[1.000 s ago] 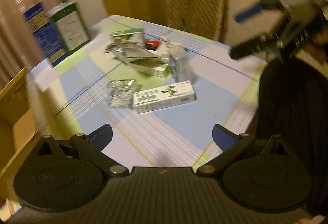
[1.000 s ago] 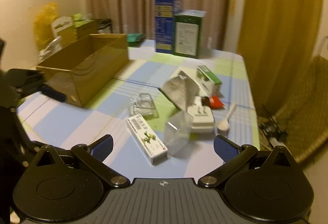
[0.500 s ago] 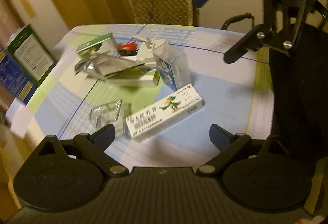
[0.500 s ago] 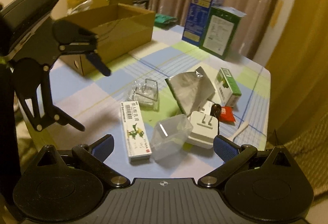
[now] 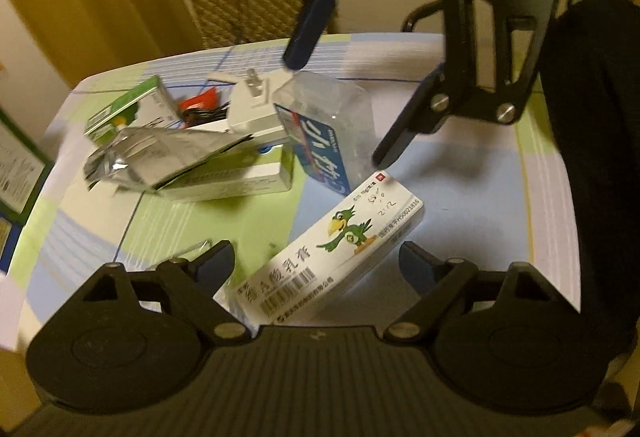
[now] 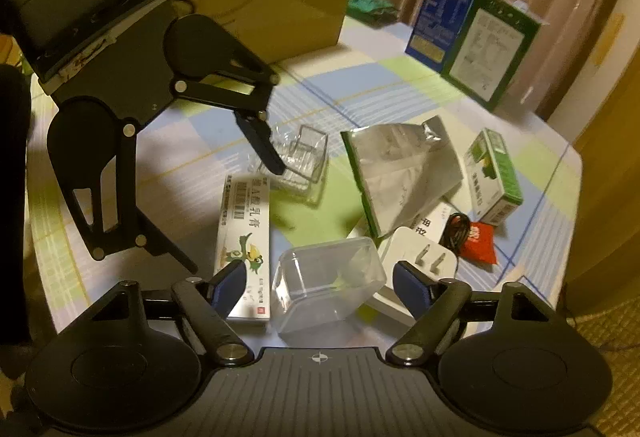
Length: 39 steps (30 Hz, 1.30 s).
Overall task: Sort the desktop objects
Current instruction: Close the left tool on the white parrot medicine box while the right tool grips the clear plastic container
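With the approach step in hand, the left gripper (image 5: 316, 257) is closing, empty, around the parrot-printed box (image 5: 336, 249) between its jaws, the right gripper (image 6: 318, 279) likewise around the clear plastic tub (image 6: 326, 285); next, each must pinch squarely.

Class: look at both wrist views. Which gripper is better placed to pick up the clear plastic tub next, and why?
Right. The tub lies between the right gripper fingers, jaws closing, pads not yet touching. The left gripper straddles the parrot box instead.
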Each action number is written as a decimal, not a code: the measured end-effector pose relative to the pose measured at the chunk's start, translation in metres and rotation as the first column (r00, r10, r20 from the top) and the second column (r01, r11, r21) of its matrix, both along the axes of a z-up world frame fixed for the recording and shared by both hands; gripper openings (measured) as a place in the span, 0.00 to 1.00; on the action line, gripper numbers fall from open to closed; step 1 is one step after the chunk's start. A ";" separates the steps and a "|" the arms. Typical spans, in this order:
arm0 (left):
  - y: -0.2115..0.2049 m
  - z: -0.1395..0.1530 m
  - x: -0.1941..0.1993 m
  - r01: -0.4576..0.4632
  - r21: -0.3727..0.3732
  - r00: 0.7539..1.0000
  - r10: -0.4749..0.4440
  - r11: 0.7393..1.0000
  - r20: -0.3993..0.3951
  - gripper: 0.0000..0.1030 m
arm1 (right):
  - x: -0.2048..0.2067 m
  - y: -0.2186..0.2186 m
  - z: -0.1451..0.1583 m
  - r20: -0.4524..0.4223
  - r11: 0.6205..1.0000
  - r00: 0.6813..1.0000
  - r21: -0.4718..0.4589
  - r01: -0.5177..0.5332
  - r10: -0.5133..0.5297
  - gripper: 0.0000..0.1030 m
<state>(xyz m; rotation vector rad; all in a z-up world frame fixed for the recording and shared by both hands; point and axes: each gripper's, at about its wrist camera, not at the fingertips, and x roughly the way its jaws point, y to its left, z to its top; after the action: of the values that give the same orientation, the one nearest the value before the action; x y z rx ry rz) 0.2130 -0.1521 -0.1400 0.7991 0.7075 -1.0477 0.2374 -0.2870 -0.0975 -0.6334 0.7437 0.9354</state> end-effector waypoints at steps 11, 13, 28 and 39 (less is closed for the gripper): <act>-0.015 -0.019 0.020 0.105 0.051 0.991 -0.099 0.993 -0.094 0.70 | 0.015 0.001 -0.009 -0.048 1.000 0.999 0.004 0.013 -0.013 0.59; -0.014 -0.021 0.022 0.085 0.057 0.991 -0.078 0.995 -0.112 0.66 | 0.013 0.000 -0.008 -0.049 1.000 0.999 0.010 0.022 -0.022 0.58; 0.011 -0.013 -0.026 -0.240 0.008 0.941 0.234 0.971 -0.244 0.39 | -0.011 0.000 0.002 -0.065 0.990 0.988 0.023 0.143 -0.141 0.55; -0.001 -0.014 -0.024 -0.334 -0.028 0.921 0.320 0.942 -0.222 0.39 | -0.007 0.002 -0.005 -0.069 0.989 0.987 -0.007 0.145 -0.145 0.55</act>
<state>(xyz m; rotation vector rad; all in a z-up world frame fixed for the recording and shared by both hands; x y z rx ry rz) 0.1894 -0.1528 -0.1537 0.4910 0.9514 -0.8528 0.2302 -0.2853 -0.1022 -0.5431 0.8418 0.8261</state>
